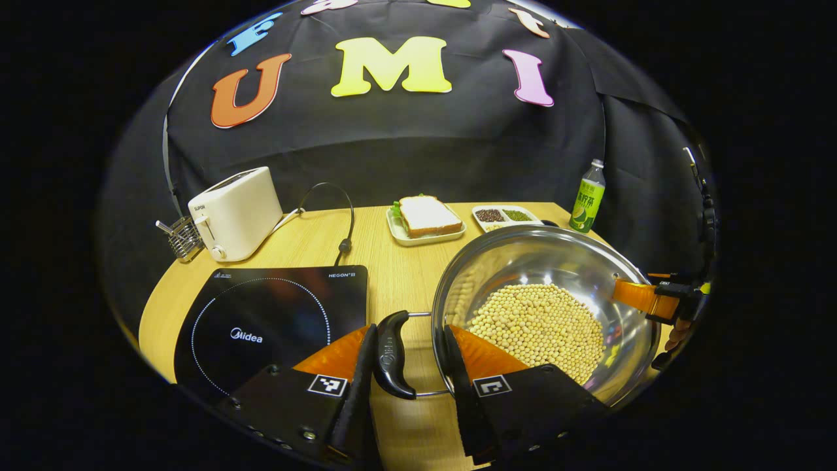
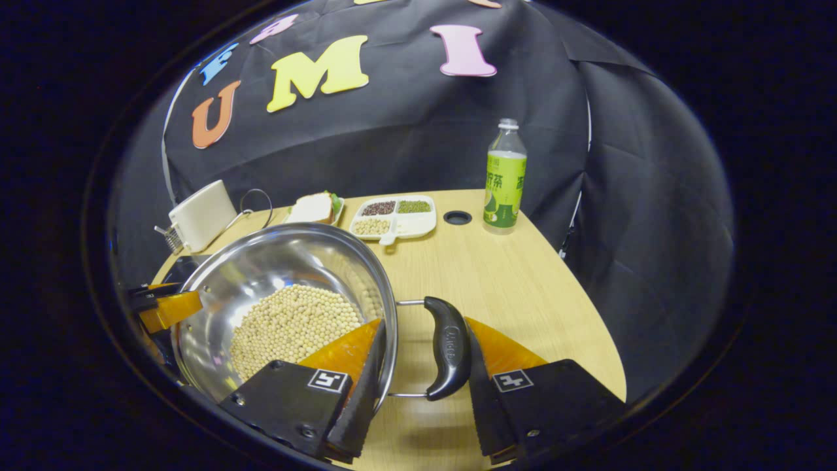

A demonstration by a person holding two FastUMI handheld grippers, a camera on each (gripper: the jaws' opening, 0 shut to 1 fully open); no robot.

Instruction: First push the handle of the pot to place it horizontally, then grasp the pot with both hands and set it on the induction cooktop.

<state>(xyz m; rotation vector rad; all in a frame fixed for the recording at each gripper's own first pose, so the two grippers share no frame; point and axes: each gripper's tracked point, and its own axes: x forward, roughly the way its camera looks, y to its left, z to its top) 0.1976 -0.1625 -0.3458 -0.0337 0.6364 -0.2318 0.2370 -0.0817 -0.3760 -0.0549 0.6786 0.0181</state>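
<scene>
A white toaster stands beside a wire rack — its cord loops across the table. Further back sit a sandwich plate, a divided tray and a green bottle.

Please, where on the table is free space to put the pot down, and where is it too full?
The cooktop glass is bare, left of the pot. Bare wood lies between the pot, the divided tray and the bottle, out to the table's edge. The back is crowded: toaster, cord, sandwich plate, tray.
</scene>
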